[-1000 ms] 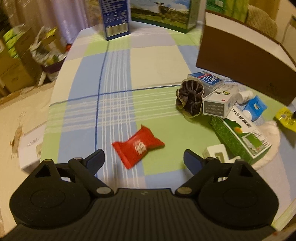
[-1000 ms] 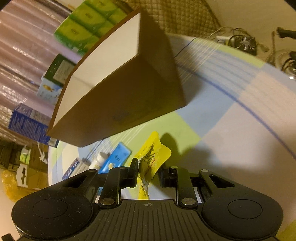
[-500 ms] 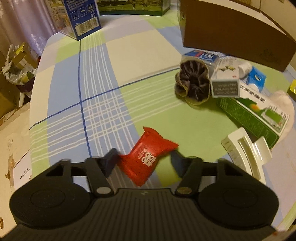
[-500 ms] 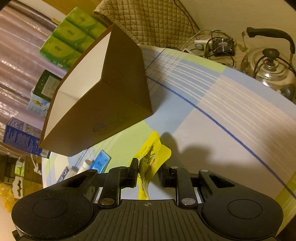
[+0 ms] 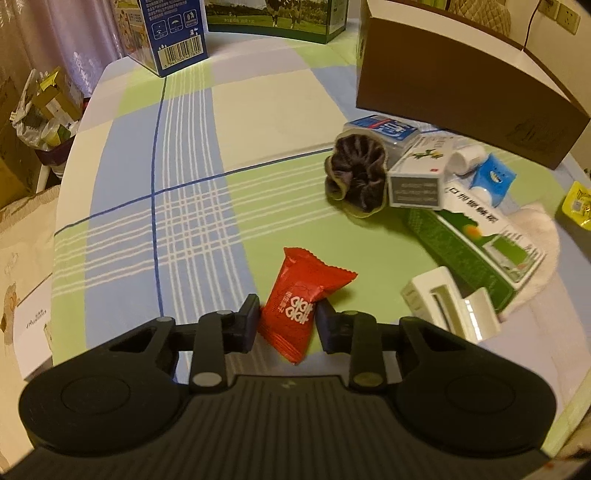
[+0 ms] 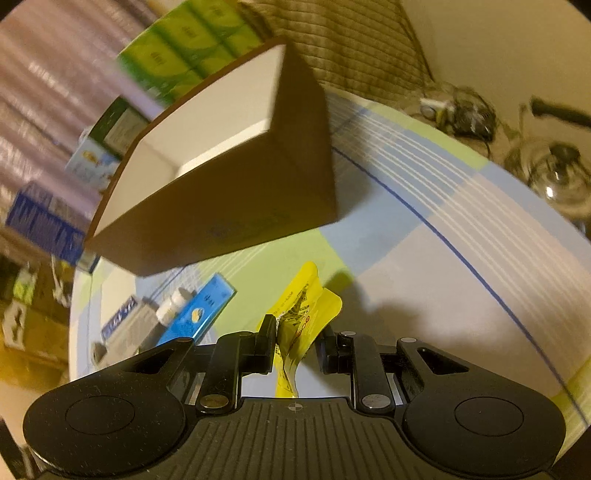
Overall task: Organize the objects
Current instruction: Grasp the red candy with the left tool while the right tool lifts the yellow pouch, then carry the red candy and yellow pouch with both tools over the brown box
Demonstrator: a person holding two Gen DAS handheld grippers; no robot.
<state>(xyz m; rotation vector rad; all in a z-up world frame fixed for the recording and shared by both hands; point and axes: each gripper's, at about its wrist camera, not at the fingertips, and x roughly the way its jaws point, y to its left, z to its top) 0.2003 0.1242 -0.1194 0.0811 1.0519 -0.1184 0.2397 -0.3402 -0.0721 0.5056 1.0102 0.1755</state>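
Left wrist view: the left gripper sits at 6 o'clock, its jaws drawn in until both pads press the sides of a red candy wrapper. The wrapper stands tilted between them, its crimped upper end leaning toward 1 o'clock and its lower corner pointing down at the gripper body. Beneath lies a checked tablecloth of green, blue and cream. At 2 o'clock is a cluster: a dark scrunchie touching a white medicine box, a green-and-white carton just beside them, a small blue packet, and a white plastic clip at 3 o'clock, near the right finger. A brown cardboard box stands beyond the cluster at 1 o'clock, and a blue carton at 11 o'clock.

Right wrist view: the right gripper is nearly closed on a crumpled yellow sachet. The sachet is pinched upright, its top rising toward 12 o'clock above the fingertips and its tail hanging down between them. The same brown cardboard box, open with a white inside, fills 11 o'clock, well above the sachet. A blue packet lies at 9 o'clock just beside the left finger. A glass kettle shows blurred at 2 o'clock.
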